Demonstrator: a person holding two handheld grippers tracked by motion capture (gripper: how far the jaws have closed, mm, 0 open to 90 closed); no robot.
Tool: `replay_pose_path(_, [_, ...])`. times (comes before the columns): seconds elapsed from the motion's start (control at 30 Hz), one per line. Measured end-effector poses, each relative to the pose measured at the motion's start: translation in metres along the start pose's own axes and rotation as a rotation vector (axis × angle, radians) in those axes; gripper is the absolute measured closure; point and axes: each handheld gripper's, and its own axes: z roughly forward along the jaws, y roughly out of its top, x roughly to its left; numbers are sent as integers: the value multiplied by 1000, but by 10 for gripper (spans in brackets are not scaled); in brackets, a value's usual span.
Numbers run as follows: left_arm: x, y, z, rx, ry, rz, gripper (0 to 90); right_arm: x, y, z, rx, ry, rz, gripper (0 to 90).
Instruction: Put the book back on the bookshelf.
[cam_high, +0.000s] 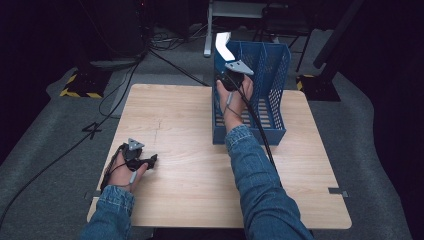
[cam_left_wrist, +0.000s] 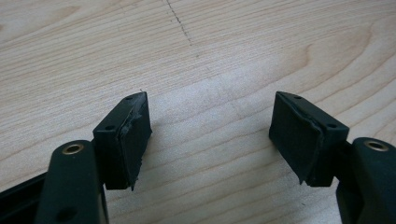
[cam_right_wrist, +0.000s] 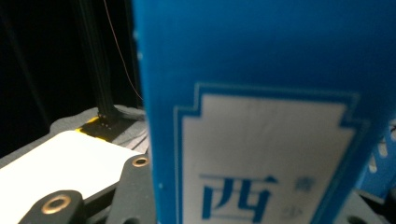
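- Right gripper (cam_high: 231, 75): jaws clenched on a blue book (cam_right_wrist: 261, 116). In the right gripper view its cover stands upright between the jaws, with a white label panel and blue printed characters close to the lens.
- In the high view, the white part rising past the jaws looks like the book's upper end, over the rack's (cam_high: 270, 60) left compartment; how far the lower edge has entered the slot cannot be told.
- Risk: the lower corner catches on the rack's left wall or a divider. Cause: the book comes in tilted, and the hand blocks sight of the slot.
- Risk: the book pivots or slips between the pads. Cause: the grip looks to sit near one edge, so the long free part levers against it.
- Risk: the rack slides or tips on the table (cam_high: 190, 150). Cause: a push against the light mesh frame with nothing bracing it.
- Left gripper (cam_left_wrist: 212, 140): jaws released, wide apart, nothing between them; bare wood below. It rests well apart from the rack, so it cannot steady it.
- Rack: blue mesh, upright dividers. The middle and right compartments look empty; the floor of the left one is hidden behind the hand and arm.
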Motion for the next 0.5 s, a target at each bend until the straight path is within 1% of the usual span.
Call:
replay_pose_path(0.17, [0, 0, 0, -1, -2, -3, 293, 0, -7, 3, 23, -12, -7, 603])
replay_pose_path(0.2, [0, 0, 0, 0, -1, -2, 294, -1, -13, 5, 25, -10, -4, 604])
replay_pose_path(0.27, [0, 0, 0, 1, 3, -1, 294, -1, -15, 6, 24, -11, -1, 604])
replay_pose_path(0.3, [0, 0, 0, 1, 4, 0, 294, 0, -18, 7, 28, -13, -7, 603])
replay_pose_path(0.4, [0, 0, 0, 1, 3, -1, 295, 0, -31, 12, 65, -20, -10, 604])
replay_pose_path(0.43, [0, 0, 0, 1, 3, -1, 296, -2, -37, 13, 81, -19, -3, 604])
replay_pose_path(0.47, [0, 1, 1, 1, 3, -1, 296, -2, -40, 12, 70, -22, 4, 603])
replay_pose_path(0.5, [0, 1, 1, 1, 3, -1, 295, -2, -40, 12, 70, -22, 4, 603])
